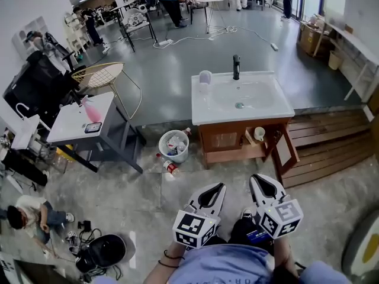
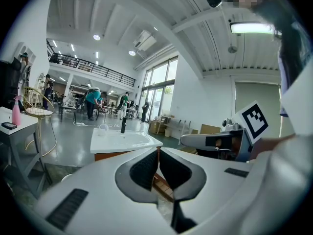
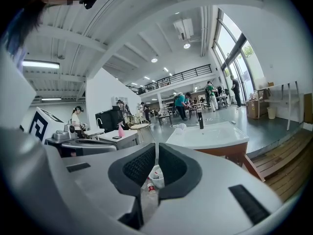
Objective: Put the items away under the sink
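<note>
Left gripper (image 1: 217, 187) and right gripper (image 1: 261, 179) both pinched together, empty, side by side, plastic bottle (image 1: 169, 166) lying on floor beside white waste basket (image 1: 161, 144), mug (image 1: 259, 134) inside open sink cabinet (image 1: 228, 139)

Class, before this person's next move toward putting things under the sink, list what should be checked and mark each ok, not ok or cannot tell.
1. The cabinet door under the sink is open: ok.
2. Free shelf space beside the mug: ok.
3. The left gripper and right gripper are empty: ok.
4. Jaws apart for grasping: not ok, both pairs are together.
5. Items located: ok, the basket and bottle are on the floor left of the cabinet.
6. Basket contents identified: cannot tell.
</note>
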